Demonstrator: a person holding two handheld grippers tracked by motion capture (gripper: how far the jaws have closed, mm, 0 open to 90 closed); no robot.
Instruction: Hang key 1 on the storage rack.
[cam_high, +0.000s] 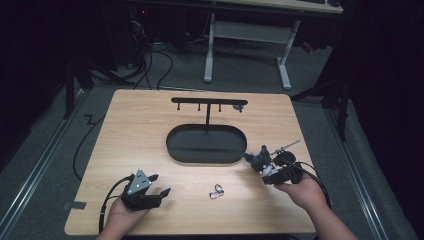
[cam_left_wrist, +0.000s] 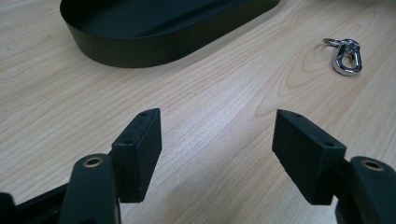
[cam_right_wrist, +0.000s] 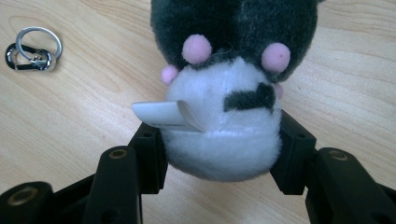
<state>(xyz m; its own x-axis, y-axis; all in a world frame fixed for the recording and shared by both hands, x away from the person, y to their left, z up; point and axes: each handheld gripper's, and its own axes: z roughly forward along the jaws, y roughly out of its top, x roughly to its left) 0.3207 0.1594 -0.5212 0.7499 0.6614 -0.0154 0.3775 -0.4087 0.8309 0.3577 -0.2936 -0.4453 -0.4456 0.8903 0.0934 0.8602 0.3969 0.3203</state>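
Note:
A small plush toy (cam_right_wrist: 224, 93), dark grey and white with pink dots and a white label, is pinched between the pads of my right gripper (cam_right_wrist: 219, 144). In the high view the right gripper (cam_high: 265, 167) holds the plush toy (cam_high: 260, 159) just off the right end of the black oval tray (cam_high: 206, 144). A silver carabiner keyring (cam_high: 216, 191) lies on the wood between the two hands; the keyring (cam_left_wrist: 345, 56) is ahead and right of my left gripper (cam_left_wrist: 217, 149), and the keyring (cam_right_wrist: 32, 49) is at the upper left in the right gripper view. The left gripper (cam_high: 159, 186) rests open near the front edge with nothing between its pads.
A black T-shaped stand with small hooks (cam_high: 208, 103) rises from the tray. The wooden table (cam_high: 130, 130) has dark floor, cables and a white desk frame (cam_high: 247, 32) beyond its far edge. The tray's wall (cam_left_wrist: 154, 44) lies ahead of the left gripper.

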